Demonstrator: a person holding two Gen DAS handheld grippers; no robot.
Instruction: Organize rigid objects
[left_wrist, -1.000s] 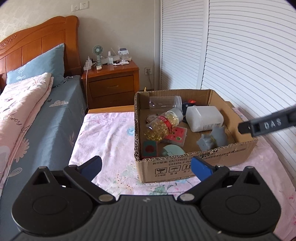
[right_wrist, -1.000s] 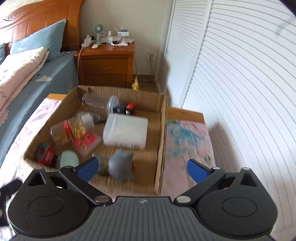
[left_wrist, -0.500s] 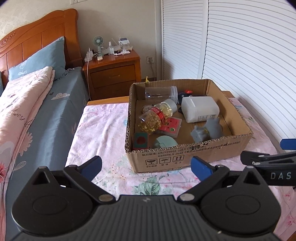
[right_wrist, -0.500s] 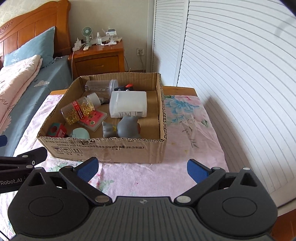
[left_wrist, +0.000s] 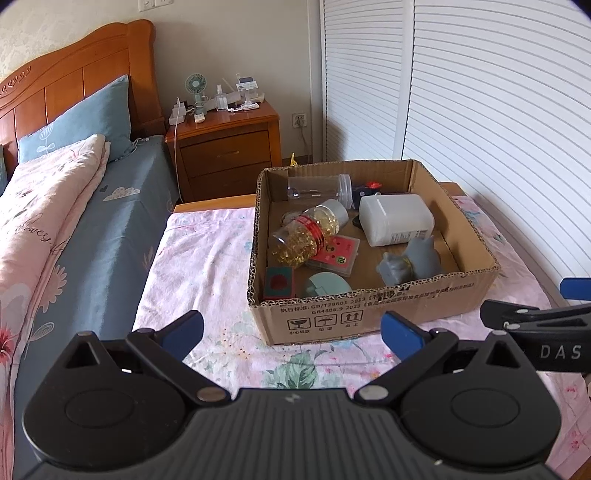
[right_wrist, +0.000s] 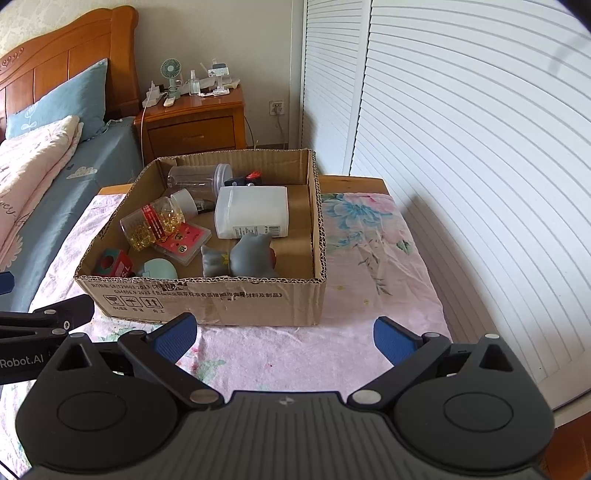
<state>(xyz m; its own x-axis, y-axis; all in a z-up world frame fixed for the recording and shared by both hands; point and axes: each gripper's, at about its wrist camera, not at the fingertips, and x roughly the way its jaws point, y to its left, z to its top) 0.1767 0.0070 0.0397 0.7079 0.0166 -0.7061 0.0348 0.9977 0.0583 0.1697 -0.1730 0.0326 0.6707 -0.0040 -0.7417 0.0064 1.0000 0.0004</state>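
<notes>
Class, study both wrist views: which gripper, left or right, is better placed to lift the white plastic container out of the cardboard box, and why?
Probably the right gripper. It is open, empty, and the white plastic container lies almost straight ahead of it. For the left gripper, also open, the container sits off toward the cardboard box's right side.

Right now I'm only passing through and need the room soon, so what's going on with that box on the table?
A person holds a two-finger gripper in each hand; the left gripper and right gripper are both open and empty, hovering in front of the cardboard box on the flowered cloth. The items lie jumbled inside: a white container, a capsule jar, a clear jar and a grey toy. Nothing is gripped.
</notes>
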